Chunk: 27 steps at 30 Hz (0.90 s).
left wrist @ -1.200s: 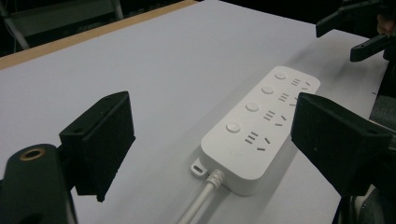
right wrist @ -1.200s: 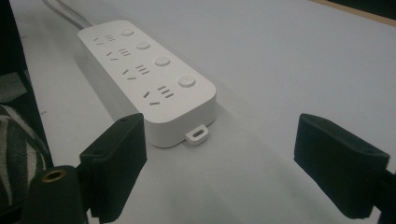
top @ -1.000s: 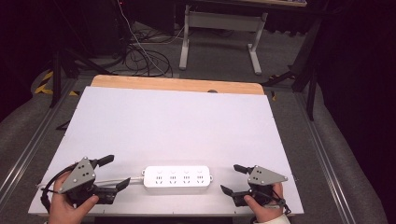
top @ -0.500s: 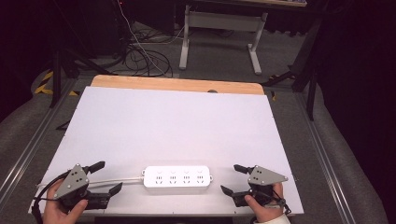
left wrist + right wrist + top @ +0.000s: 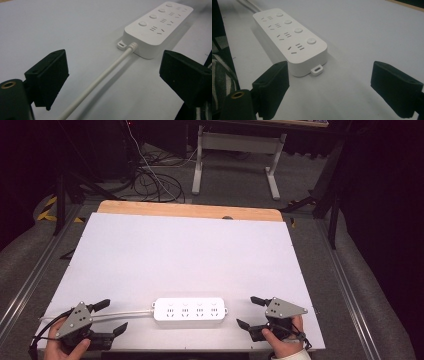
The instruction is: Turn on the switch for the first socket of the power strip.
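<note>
— Near the front edge, my left gripper (image 5: 111, 317) has slid back and down, jaws wide apart over the cord (image 5: 100, 80).
— And the power strip (image 5: 189, 309)?
— Flat between both; my right gripper (image 5: 248, 312) waits, released too.

A lab or workshop — white worktable (image 5: 190, 250), tangled floor cables (image 5: 155, 182), metal desk frame (image 5: 235, 150) behind.
</note>
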Each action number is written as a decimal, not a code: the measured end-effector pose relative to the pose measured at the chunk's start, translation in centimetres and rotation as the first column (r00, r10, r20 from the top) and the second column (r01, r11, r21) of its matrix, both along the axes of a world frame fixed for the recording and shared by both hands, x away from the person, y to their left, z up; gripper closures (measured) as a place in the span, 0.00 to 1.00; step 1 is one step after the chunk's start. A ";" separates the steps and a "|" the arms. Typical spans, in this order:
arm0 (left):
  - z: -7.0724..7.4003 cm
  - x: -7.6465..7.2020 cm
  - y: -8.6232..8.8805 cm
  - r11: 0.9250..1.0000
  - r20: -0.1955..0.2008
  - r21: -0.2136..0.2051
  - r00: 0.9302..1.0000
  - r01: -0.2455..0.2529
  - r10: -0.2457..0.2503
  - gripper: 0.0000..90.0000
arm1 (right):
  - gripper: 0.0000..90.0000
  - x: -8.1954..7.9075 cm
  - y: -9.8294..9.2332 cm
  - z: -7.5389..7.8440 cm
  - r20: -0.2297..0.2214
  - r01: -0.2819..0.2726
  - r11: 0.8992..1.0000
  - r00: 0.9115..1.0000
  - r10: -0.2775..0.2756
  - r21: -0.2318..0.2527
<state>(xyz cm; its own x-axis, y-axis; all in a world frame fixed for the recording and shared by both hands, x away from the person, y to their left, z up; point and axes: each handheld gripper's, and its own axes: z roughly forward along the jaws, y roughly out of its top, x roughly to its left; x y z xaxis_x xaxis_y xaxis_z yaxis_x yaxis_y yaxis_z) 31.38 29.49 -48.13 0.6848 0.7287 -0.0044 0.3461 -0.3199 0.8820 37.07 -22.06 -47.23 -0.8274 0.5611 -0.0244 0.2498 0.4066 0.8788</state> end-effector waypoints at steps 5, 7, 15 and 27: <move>0.2 0.2 -0.5 1.000 -0.013 -0.020 1.000 -0.012 0.011 0.10 | 0.18 0.0 0.0 -0.1 -0.001 -0.004 1.000 1.000 0.004 -0.005; 0.3 0.1 -0.8 1.000 -0.011 -0.024 1.000 -0.011 0.011 0.10 | 0.18 0.1 0.0 -0.1 -0.002 -0.006 1.000 1.000 0.006 -0.008; 0.6 -0.1 -0.6 1.000 0.009 0.005 1.000 -0.012 0.012 0.10 | 0.18 0.1 0.1 -0.1 -0.003 -0.009 1.000 1.000 0.009 -0.009; 0.8 -0.2 -0.6 0.999 -0.012 -0.023 1.000 -0.022 0.022 0.10 | 0.18 0.1 0.1 -0.1 -0.002 -0.010 1.000 1.000 0.010 -0.007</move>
<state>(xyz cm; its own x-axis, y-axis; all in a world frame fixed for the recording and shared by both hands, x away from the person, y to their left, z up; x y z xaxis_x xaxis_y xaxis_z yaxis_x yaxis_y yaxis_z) 31.14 28.93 -47.35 0.6682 0.7434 -0.0293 0.3629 -0.2913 0.8851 37.13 -22.00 -47.32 -0.8330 0.5526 -0.0269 0.2474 0.4156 0.8752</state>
